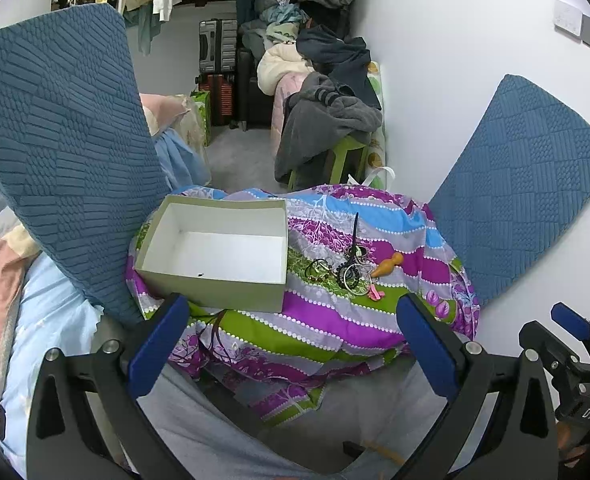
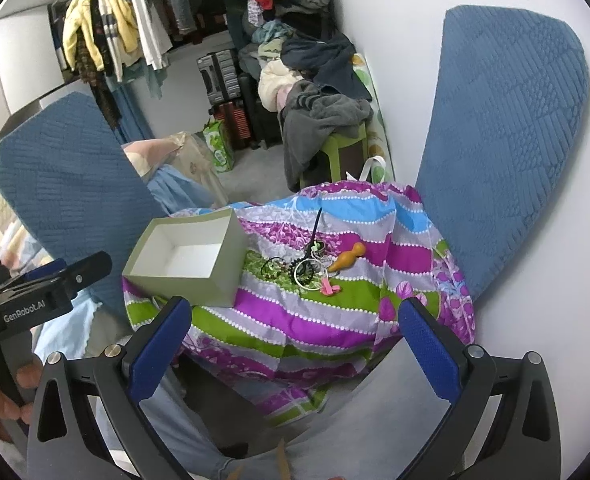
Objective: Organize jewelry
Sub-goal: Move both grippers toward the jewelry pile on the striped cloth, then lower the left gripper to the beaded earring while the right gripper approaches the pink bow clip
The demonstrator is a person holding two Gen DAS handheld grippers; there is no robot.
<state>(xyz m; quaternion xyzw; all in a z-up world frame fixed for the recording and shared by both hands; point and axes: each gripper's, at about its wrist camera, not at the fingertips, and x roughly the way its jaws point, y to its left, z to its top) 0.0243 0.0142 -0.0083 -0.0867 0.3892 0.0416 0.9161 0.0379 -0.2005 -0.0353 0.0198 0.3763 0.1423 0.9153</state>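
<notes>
1. While both tools hang back at the bottom of their frames, the left tool (image 1: 295, 344) and right tool (image 2: 295, 344) both gape wide, holding nothing.
2. Right of centre, the jewelry pile (image 2: 307, 266) lies on the patterned quilt (image 2: 295, 320), just beside the open box (image 2: 183, 260) to its left.
3. Ahead of the right tool, the pile seems nearer that hand.

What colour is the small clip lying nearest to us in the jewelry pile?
Pink clip, seen best in the right wrist view.
</notes>
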